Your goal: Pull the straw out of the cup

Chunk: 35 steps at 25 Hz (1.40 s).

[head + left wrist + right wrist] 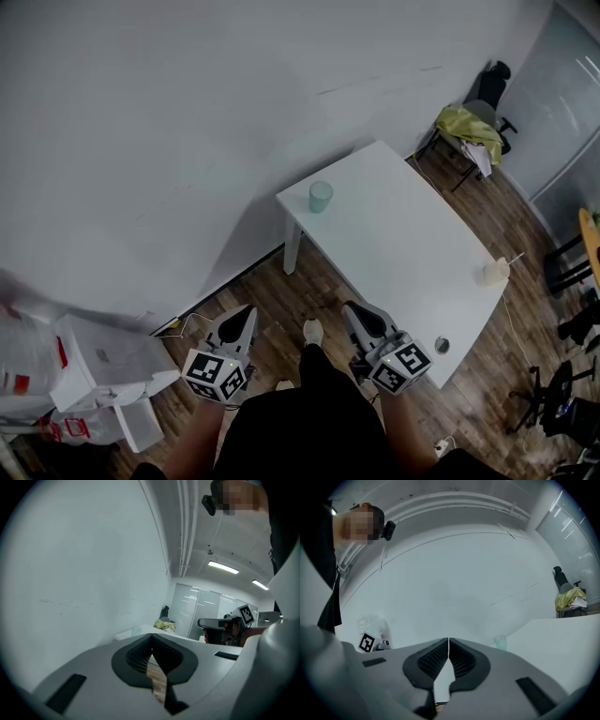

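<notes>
A pale cup (494, 273) with a thin straw (514, 258) sticking out of it stands near the right edge of the white table (403, 244). At the table's far left corner is a translucent green cup (321, 197), which also shows as the green cup (500, 642) in the right gripper view. My left gripper (247, 315) and right gripper (353, 309) hang low over the wooden floor, short of the table. The jaws of the left gripper (151, 642) and of the right gripper (448, 644) are pressed together with nothing between them.
A chair draped with yellow cloth (472, 127) stands beyond the table's far end. White boxes and bags (89, 370) lie on the floor at left. Black chair bases (562, 394) are at the right. A round grommet (442, 345) sits in the table's near corner.
</notes>
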### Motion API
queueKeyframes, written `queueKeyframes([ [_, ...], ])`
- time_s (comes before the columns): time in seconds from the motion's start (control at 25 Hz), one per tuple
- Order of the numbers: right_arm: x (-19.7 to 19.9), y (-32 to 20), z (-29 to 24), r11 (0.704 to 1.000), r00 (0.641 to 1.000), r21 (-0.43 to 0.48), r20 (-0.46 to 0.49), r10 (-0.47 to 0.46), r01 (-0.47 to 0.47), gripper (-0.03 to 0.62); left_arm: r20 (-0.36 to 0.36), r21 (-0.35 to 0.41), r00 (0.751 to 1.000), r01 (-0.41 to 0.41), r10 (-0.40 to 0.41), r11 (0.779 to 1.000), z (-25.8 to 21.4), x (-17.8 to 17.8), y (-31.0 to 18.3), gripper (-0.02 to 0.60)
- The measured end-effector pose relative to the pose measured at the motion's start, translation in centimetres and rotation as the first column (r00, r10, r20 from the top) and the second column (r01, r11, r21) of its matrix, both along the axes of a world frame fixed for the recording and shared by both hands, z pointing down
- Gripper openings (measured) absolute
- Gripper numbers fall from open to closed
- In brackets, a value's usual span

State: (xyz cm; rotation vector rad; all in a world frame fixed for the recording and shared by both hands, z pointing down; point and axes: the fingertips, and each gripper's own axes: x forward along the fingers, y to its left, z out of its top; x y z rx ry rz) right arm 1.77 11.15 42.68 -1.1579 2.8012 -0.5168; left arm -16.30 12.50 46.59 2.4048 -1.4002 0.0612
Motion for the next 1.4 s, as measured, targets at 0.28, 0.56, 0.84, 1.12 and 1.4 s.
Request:
queueKeyframes([
  [0.28,0.9,-5.5,0.8,1.000,1.000,-0.018,0.004,-0.025,0.025,0.023,0.011,-0.013,1.000,0.024,-0.024,1.000,0.3,1.0,-5.0,0.015],
  [0.56,1.8,-13.0,1.3,0.997,0.997,-0.034,0.005,-0.076,0.076,0.023,0.021,-0.022,0.998,0.051,-0.051,0.998,0.1,2.9,-11.4,0.015],
  [0.84,3.1,-19.9,2.9,0.990,0.990,-0.051,-0.039,-0.136,0.134,0.023,0.033,-0.015,0.995,0.094,-0.093,0.995,0.0,5.0,-17.8,0.015],
  [1.12,4.0,-24.3,4.3,0.977,0.981,-0.091,-0.005,-0.195,0.194,0.023,0.053,-0.031,0.993,0.111,-0.109,0.993,0.7,7.4,-22.4,0.015],
  [1.4,3.4,-26.0,6.0,0.967,0.970,-0.093,-0.017,-0.241,0.239,0.023,0.085,-0.043,0.991,0.105,-0.101,0.994,1.2,8.6,-24.5,0.014],
])
